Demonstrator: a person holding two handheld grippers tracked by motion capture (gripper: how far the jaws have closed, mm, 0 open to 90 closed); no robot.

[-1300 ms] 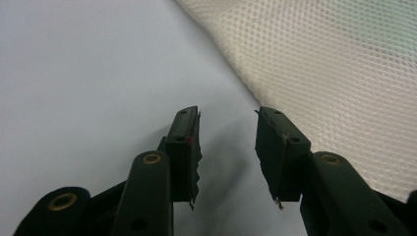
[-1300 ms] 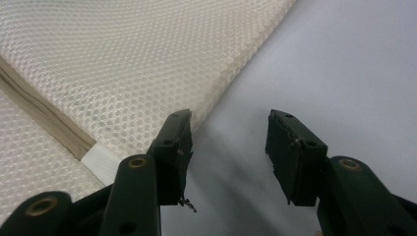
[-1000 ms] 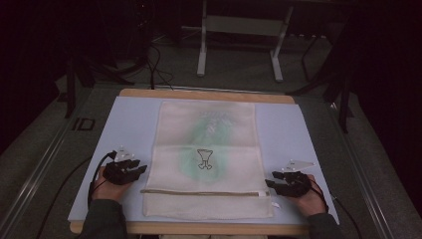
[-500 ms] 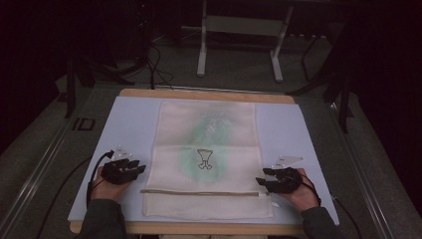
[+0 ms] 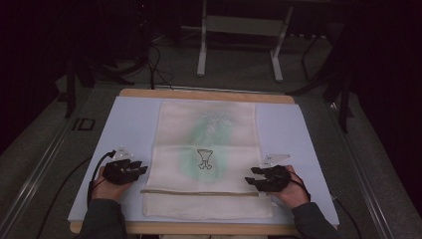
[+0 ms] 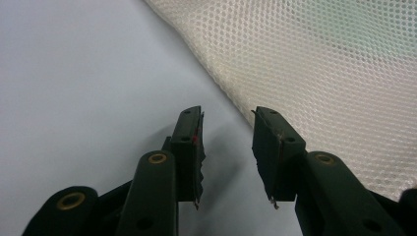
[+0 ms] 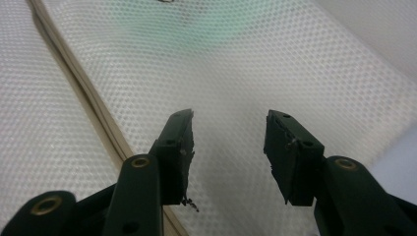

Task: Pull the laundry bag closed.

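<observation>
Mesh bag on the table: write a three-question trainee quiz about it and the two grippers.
1. True or false: the left gripper is shut on the mesh bag.
2. Which gripper reaches over the mesh: A left, B right?
3. What runs across the bag near the person's end?

Key
1. False; its jaws are open over the pale mat, beside the bag's edge.
2. B; the right gripper view has mesh under both open jaws.
3. A tan zipper band.
</observation>
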